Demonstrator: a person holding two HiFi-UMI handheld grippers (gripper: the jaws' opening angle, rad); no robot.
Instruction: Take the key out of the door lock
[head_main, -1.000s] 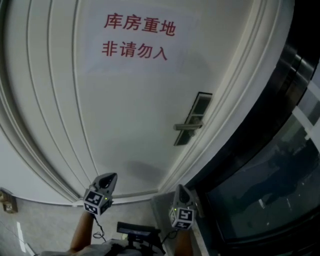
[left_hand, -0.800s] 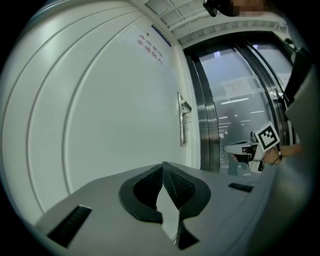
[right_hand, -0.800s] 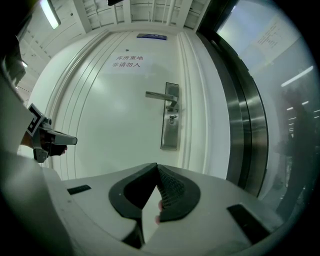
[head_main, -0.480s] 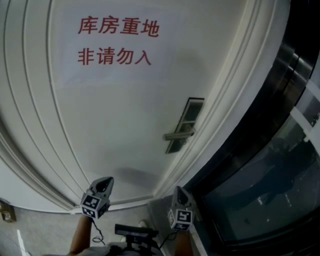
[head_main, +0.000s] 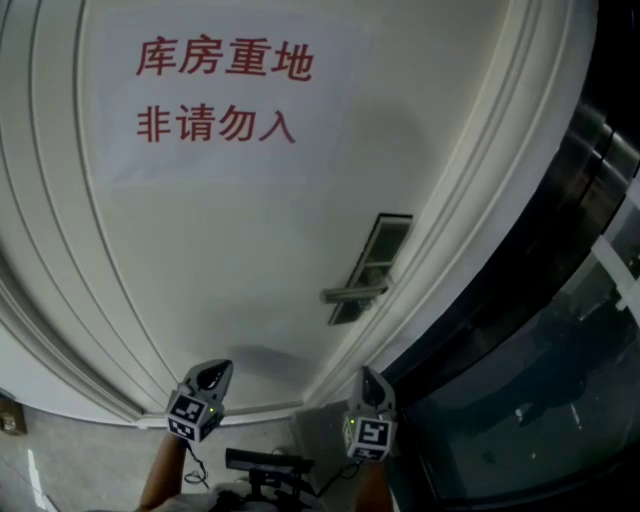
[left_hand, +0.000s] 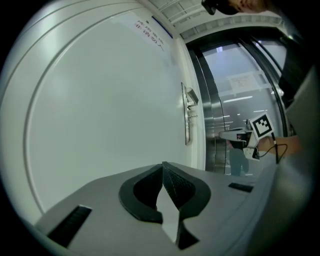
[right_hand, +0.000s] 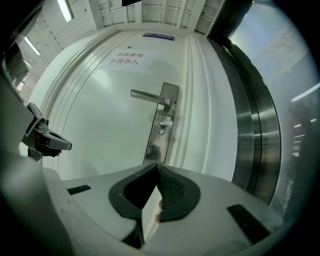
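One white door (head_main: 250, 270) fills the view, with one paper sign (head_main: 220, 95) up and to the left of the lock plate (head_main: 372, 262). One lever handle (head_main: 350, 293) juts left from that plate. Two grippers are held well below the plate, the left gripper (head_main: 218, 368) and the right gripper (head_main: 368, 375), each with its fingers closed on nothing. One ringed key (right_hand: 161, 128) sits in the plate, just under the handle.
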